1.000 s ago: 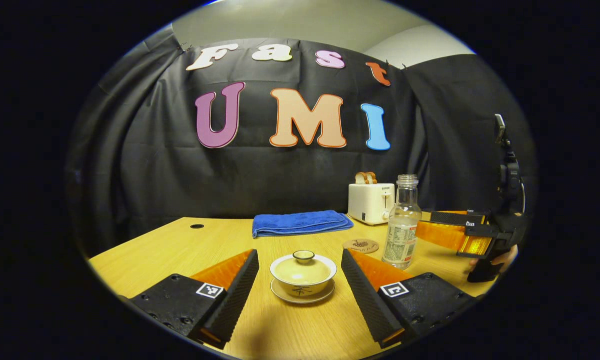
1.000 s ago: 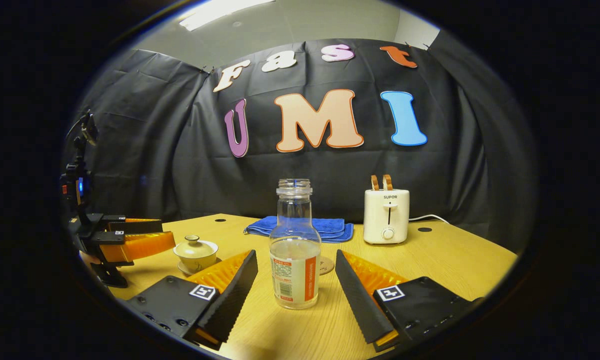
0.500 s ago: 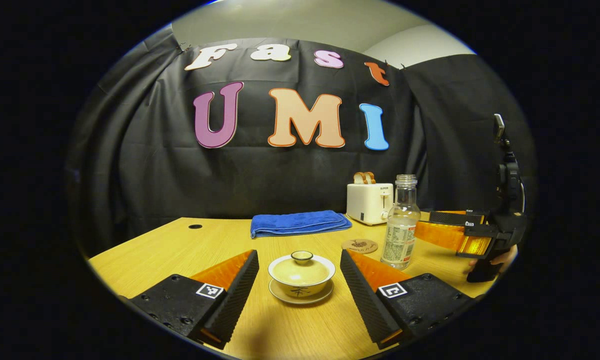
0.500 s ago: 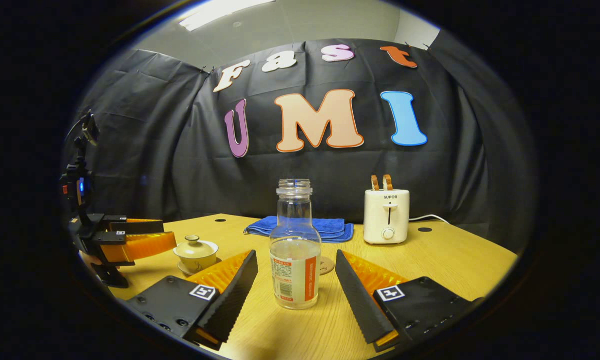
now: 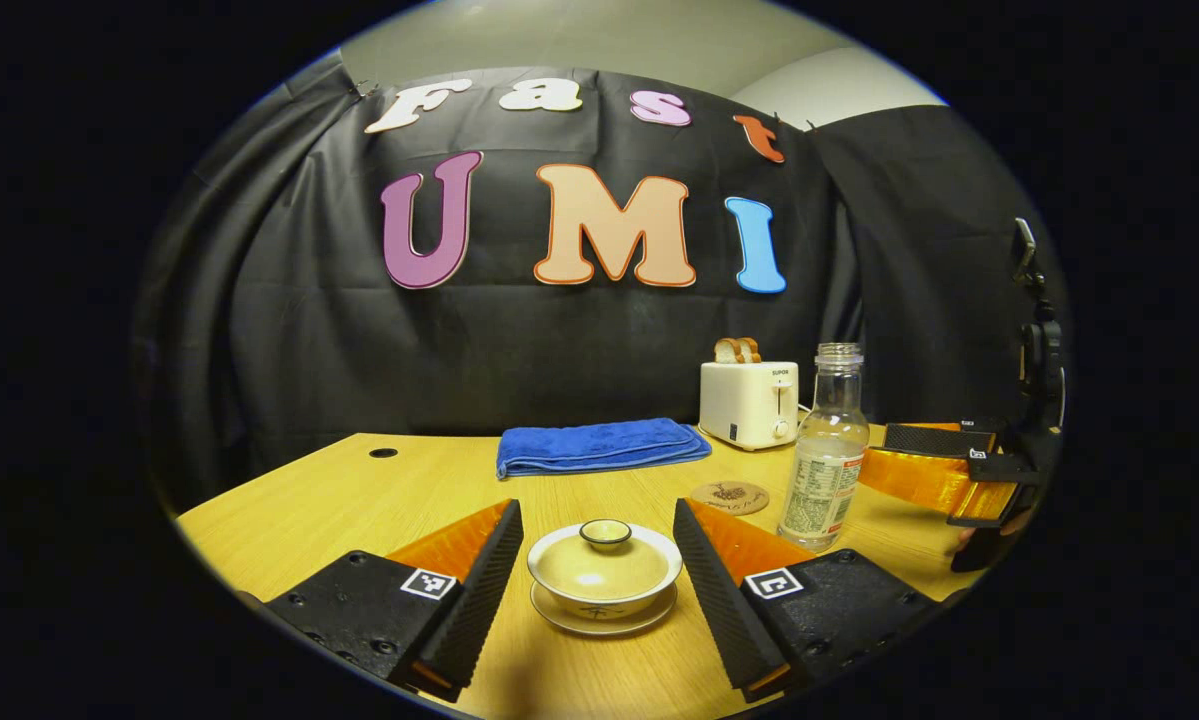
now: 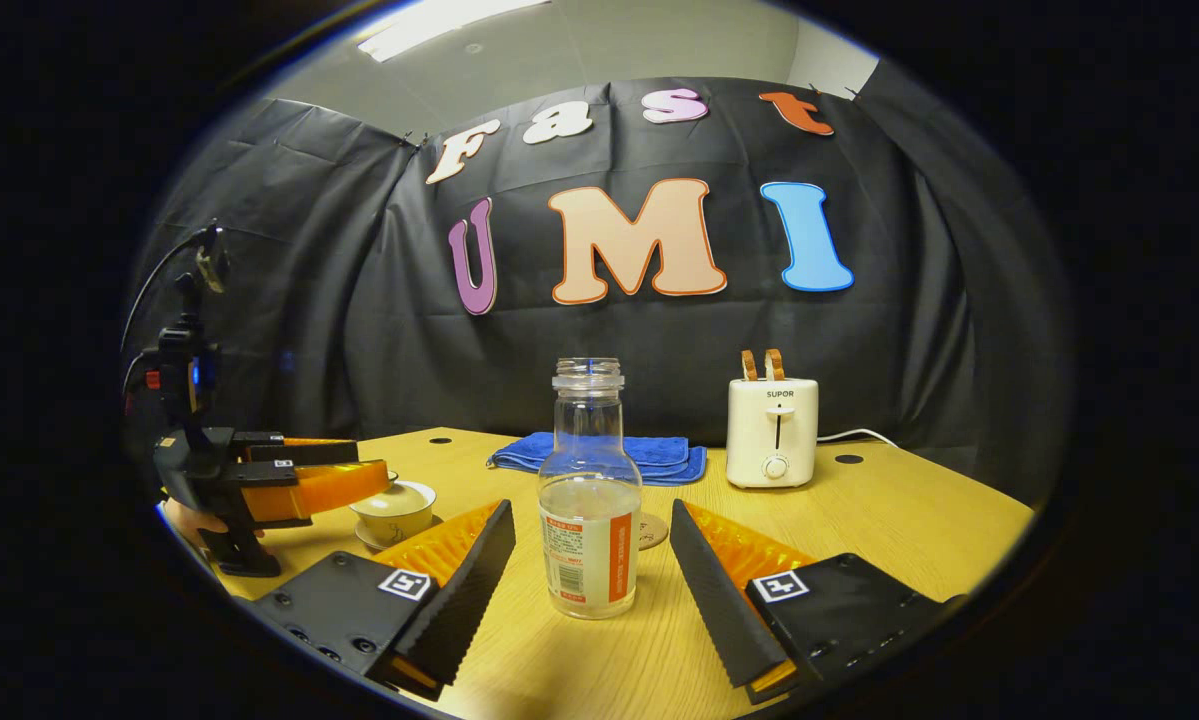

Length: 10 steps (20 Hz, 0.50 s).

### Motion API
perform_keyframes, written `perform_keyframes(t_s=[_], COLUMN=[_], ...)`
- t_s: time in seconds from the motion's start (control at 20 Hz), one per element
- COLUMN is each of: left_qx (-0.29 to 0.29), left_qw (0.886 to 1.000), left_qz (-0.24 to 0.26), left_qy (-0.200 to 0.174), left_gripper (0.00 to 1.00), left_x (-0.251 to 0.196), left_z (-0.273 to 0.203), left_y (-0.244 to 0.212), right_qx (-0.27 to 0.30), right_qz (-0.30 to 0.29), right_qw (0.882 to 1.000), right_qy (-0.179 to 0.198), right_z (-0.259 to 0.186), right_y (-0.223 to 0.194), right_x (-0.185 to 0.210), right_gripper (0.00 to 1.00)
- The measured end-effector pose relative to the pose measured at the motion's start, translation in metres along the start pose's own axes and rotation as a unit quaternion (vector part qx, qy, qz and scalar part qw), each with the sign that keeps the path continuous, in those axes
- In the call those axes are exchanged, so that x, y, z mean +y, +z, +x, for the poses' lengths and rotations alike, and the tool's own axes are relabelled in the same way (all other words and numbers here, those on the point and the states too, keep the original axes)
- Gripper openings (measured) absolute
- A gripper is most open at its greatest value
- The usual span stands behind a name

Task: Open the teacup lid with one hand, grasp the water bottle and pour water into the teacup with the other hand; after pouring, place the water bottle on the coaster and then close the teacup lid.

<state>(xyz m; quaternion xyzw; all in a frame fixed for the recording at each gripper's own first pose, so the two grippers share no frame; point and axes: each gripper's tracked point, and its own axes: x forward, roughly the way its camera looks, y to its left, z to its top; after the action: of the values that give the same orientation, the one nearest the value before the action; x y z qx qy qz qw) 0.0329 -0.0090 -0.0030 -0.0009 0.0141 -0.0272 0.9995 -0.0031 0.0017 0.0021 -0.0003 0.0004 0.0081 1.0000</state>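
A: What is the biggest thing here?

B: The wooden surface (image 6: 909,520). At its back lies a folded blue towel (image 5: 599,445), and to the right of that a white toaster (image 6: 772,430) with bread in its slots.

A: And the two tools?

B: In the left gripper view, the left gripper (image 5: 597,540) has its fingers spread wide, one on each side of the teacup and touching nothing. In the right gripper view, the right gripper (image 6: 591,540) stands the same way, its fingers wide apart on either side of the water bottle, with a gap on both sides. Neither has hold of anything.

A: Where is the water bottle?

B: The water bottle (image 6: 590,490) stands upright on the surface with no cap on, partly filled, between the right gripper's fingers. In the left gripper view it stands to the right of the teacup, with the right gripper near it.

A: And the teacup?

B: The teacup (image 5: 604,570) sits on its saucer (image 5: 604,622) between the left gripper's fingers, with the teacup lid (image 5: 605,532) on.

A: The coaster?

B: The coaster (image 5: 728,496), a small round one, lies flat just left of the bottle, nothing on it.
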Motion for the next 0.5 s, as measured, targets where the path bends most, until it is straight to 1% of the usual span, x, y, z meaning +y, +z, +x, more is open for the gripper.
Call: perform_keyframes(t_s=[0.05,0.2,0.25,0.35,0.4,0.45,0.5], left_qx=[0.005,0.021,0.023,0.028,0.029,0.03,0.033], left_qw=[1.0,1.0,1.0,1.0,1.0,1.0,0.999], left_qz=[0.0,-0.001,0.0,0.002,0.002,0.002,0.003], left_qy=[-0.003,-0.01,-0.01,-0.009,-0.009,-0.009,-0.01], left_gripper=[0.87,0.86,0.8,0.76,0.75,0.72,0.7], left_x=[-0.001,-0.002,-0.002,-0.002,-0.002,-0.002,-0.003], left_z=[0.003,0.009,0.01,0.014,0.016,0.017,0.019], left_y=[-0.002,-0.006,-0.006,-0.009,-0.008,-0.008,-0.01], right_qx=[0.0,0.0,0.0,0.0,0.0,0.0,0.0], right_qz=[0.0,0.0,0.0,0.0,0.0,0.0,0.0], right_qw=[1.0,1.0,1.0,1.0,1.0,1.0,1.0], right_qy=[0.001,0.001,0.001,0.001,0.001,0.001,0.001], right_z=[0.001,0.0,0.0,0.0,0.0,0.0,0.0], right_y=[0.0,0.0,0.0,0.001,0.0,0.001,0.0], right_x=[0.0,0.001,0.0,0.0,0.001,0.001,0.001], right_gripper=[1.0,0.95,0.97,1.0,0.99,0.95,1.0])
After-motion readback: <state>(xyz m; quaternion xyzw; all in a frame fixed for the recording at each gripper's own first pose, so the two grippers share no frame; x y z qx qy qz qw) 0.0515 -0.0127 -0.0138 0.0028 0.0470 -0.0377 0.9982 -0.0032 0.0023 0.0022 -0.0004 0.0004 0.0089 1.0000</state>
